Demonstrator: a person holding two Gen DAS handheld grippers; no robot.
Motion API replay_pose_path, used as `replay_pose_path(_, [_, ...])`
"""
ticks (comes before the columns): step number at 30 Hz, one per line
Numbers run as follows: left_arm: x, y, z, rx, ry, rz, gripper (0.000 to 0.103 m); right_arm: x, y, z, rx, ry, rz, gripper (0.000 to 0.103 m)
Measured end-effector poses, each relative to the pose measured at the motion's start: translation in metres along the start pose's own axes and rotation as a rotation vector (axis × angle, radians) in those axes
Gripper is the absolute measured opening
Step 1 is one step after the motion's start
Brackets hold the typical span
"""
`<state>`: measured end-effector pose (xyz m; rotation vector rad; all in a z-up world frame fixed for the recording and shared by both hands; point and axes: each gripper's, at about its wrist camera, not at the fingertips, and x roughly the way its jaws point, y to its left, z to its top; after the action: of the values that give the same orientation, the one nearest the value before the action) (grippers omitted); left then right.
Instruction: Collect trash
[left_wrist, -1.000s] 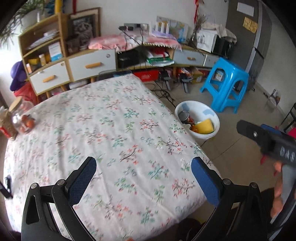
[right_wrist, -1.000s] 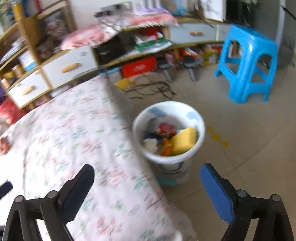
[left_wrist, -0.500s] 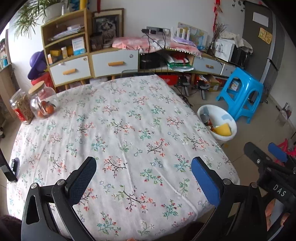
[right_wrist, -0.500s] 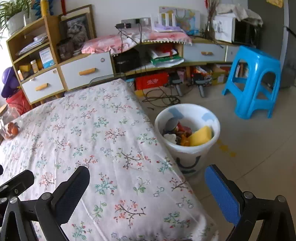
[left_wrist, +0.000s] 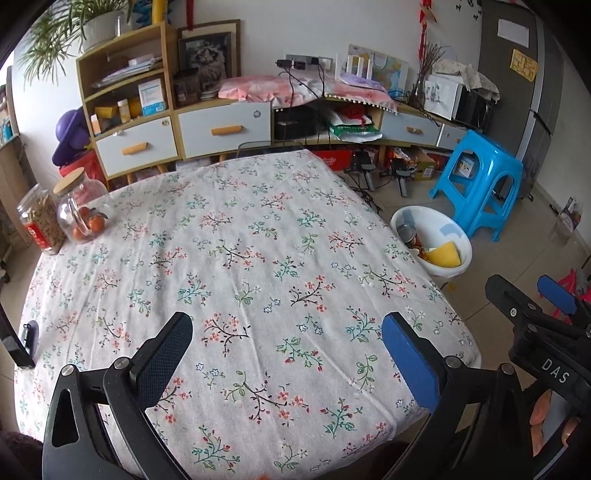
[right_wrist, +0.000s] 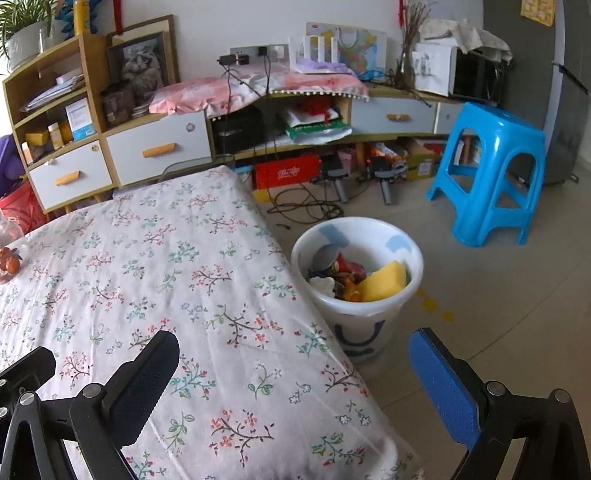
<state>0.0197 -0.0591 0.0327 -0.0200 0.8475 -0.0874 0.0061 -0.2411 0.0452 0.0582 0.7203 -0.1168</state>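
Note:
A white trash bin stands on the floor by the table's right edge. It holds a yellow sponge, a can and other scraps. My left gripper hovers open over the near part of the flowered tablecloth, nothing between its fingers. My right gripper is open and empty above the table's near right corner, the bin just ahead of it. In the left wrist view the right gripper shows at the right edge, held by a hand.
Two glass jars stand at the table's far left. A black device sits at the left edge. A blue plastic stool stands past the bin. Cabinets with drawers, cables and clutter line the back wall.
Both grippers have pulled back and risen from near the bin, so more of the table shows. Both stayed open and empty.

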Motion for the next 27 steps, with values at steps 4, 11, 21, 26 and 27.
replay_pose_path(4, [0.0004,-0.0006,-0.0004,0.0,0.003,-0.007,0.103,0.0,-0.0006,-0.0008,0.012,0.003,0.008,0.102])
replay_pose_path(11, [0.0002,-0.0015,-0.0002,-0.002,0.001,-0.008,0.103,-0.0026,0.0002,-0.0005,0.008,-0.012,0.009,0.102])
replay_pose_path(21, [-0.0023,-0.0011,0.0013,-0.021,-0.013,-0.011,0.103,-0.0021,-0.0001,-0.0012,0.01,-0.009,0.013,0.102])
replay_pose_path(26, [-0.0023,-0.0003,0.0013,-0.022,-0.014,-0.012,0.103,-0.0009,0.0003,-0.0033,0.009,-0.005,0.011,0.102])
replay_pose_path(27, [-0.0023,-0.0003,0.0014,-0.021,-0.014,-0.013,0.103,-0.0006,0.0004,-0.0037,0.009,-0.004,0.012,0.102])
